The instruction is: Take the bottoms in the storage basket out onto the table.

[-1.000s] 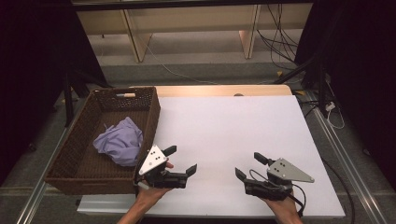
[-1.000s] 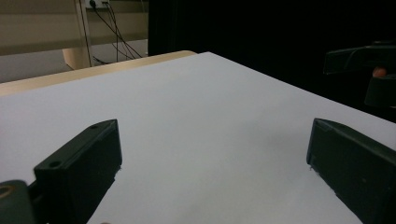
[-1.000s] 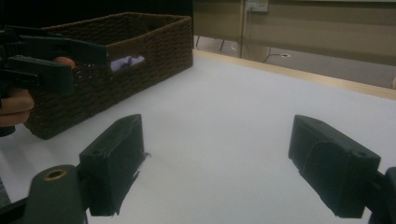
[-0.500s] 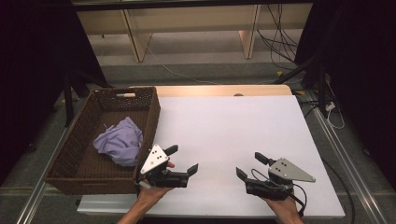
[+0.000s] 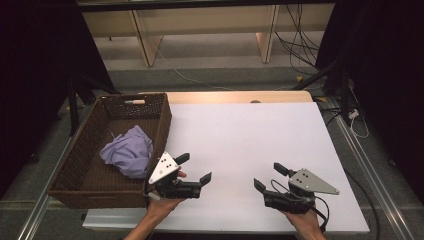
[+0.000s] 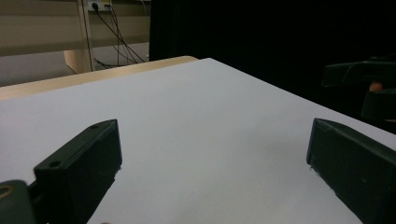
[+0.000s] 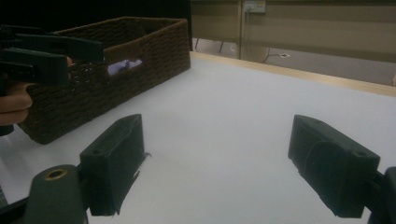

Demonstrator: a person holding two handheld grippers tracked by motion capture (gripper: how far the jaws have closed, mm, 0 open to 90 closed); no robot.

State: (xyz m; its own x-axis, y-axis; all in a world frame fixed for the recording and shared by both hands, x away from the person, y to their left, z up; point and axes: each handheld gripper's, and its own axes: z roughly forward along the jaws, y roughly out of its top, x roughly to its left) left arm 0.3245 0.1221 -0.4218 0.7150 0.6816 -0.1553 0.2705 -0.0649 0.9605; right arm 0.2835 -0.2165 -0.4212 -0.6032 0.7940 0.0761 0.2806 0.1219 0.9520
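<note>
A dark woven basket (image 5: 162, 117) stands on the left of the white table (image 5: 250, 130), with a crumpled lilac cloth (image 5: 127, 150) inside it. My left gripper (image 5: 194, 168) hovers just right of the basket's near corner. It is open, with nothing between its jaws (image 6: 215, 135). My right gripper (image 5: 269, 176) is open near the front edge at the right, jaws pointing left toward the basket (image 7: 116, 60), with bare tabletop between them (image 7: 217, 135). In the right gripper view the cloth (image 7: 123, 65) peeks through the basket's handle slot, and the left gripper (image 7: 42, 56) shows at far left.
A wooden strip (image 5: 240, 96) runs along the table's far edge. Beyond it are furniture legs and cables (image 5: 300, 50) on the floor. Dark curtains flank both sides. A small wooden piece (image 5: 134, 101) rests on the basket's far rim.
</note>
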